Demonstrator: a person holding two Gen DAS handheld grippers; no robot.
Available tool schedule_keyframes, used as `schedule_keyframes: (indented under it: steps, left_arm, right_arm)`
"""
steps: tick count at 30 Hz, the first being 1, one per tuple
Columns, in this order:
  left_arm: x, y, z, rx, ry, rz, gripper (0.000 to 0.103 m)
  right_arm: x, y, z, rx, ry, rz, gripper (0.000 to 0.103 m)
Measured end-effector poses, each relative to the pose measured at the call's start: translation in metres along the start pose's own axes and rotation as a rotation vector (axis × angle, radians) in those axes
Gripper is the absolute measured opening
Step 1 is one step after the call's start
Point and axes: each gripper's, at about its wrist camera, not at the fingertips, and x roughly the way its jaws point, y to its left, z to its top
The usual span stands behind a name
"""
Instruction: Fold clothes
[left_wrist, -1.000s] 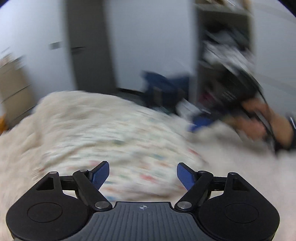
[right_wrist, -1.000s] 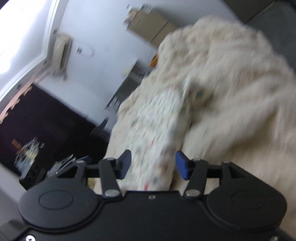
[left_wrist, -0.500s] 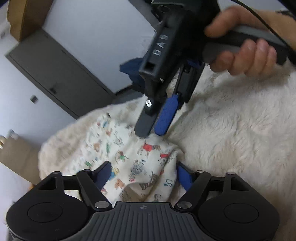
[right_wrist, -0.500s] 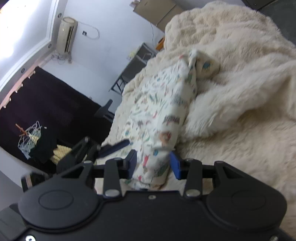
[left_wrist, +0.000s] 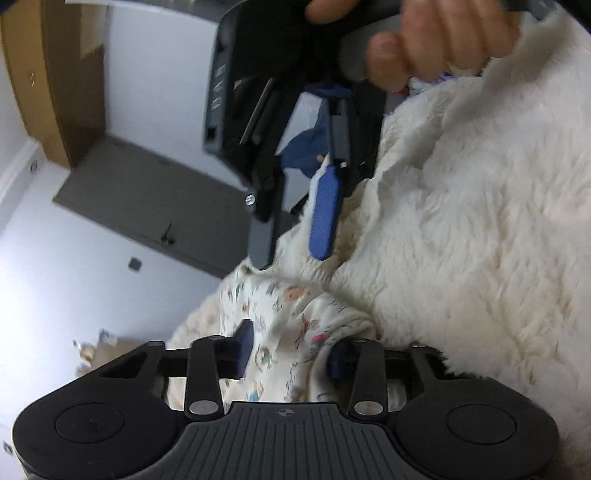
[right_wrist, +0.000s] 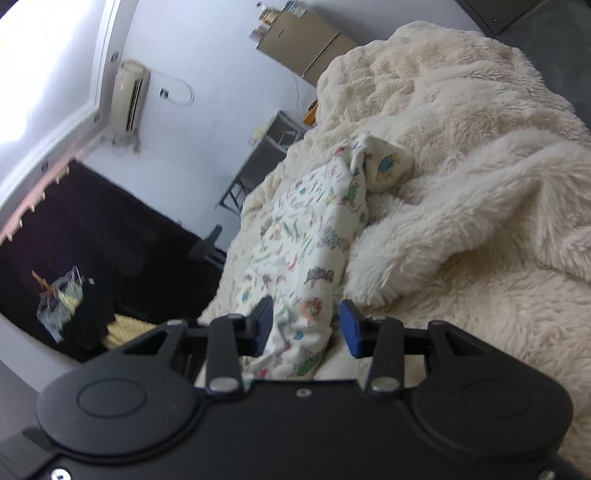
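A white garment with a small coloured animal print (left_wrist: 280, 306) lies on a fluffy cream blanket (left_wrist: 461, 240). My left gripper (left_wrist: 290, 352) is closing, and its blue pads press a bunched corner of the garment. The right gripper (left_wrist: 290, 256), held by a hand (left_wrist: 443, 37), hangs just beyond with its fingers apart over the garment's edge. In the right wrist view the garment (right_wrist: 295, 229) runs lengthwise away over the blanket (right_wrist: 461, 110). Its near end lies between the pads of the right gripper (right_wrist: 306, 325), which stand apart. The far end is bunched into a lump.
A grey door (left_wrist: 147, 199) and a brown cardboard box (left_wrist: 55, 74) stand behind the bed. The right wrist view shows an air conditioner (right_wrist: 129, 96), a metal-frame table (right_wrist: 266, 147), a dark curtain (right_wrist: 92, 229) and a hanging bag (right_wrist: 59, 306). The blanket has deep folds at right.
My left gripper swung down to the garment's corner and its jaws narrowed onto the cloth. The right gripper now sits closer above it, with jaws slightly narrower than a second ago.
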Motion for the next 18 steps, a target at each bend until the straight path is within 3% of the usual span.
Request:
schedule_keyframes:
  steps: [5,9,13,14,16,17,18]
  left_arm:
    - [-0.032,0.037,-0.013,-0.047,-0.074,-0.015,0.002]
    - [-0.050,0.080,-0.026,-0.159,-0.107,-0.005,0.002]
    - [-0.076,0.088,-0.034,-0.214,-0.144,-0.026,0.002]
    - [-0.079,0.088,-0.035,-0.226,-0.155,-0.034,0.002]
    - [-0.088,0.084,-0.032,-0.227,-0.168,-0.050,0.001]
    - [-0.090,0.081,-0.031,-0.220,-0.168,-0.055,0.001]
    - [-0.093,0.078,-0.029,-0.211,-0.168,-0.061,0.001]
  right_arm:
    - [0.008,-0.009,0.026,0.111,-0.090,0.056,0.053]
    - [0.046,-0.019,0.041,0.268,-0.049,0.123,0.056]
    - [0.083,-0.027,0.052,0.348,-0.003,0.099,0.056]
    - [0.090,-0.029,0.056,0.359,0.000,0.089,0.053]
    - [0.097,-0.034,0.068,0.360,-0.022,0.032,0.028]
    - [0.100,-0.036,0.079,0.353,-0.036,-0.011,0.005]
    - [0.101,-0.037,0.091,0.342,-0.046,-0.027,0.005]
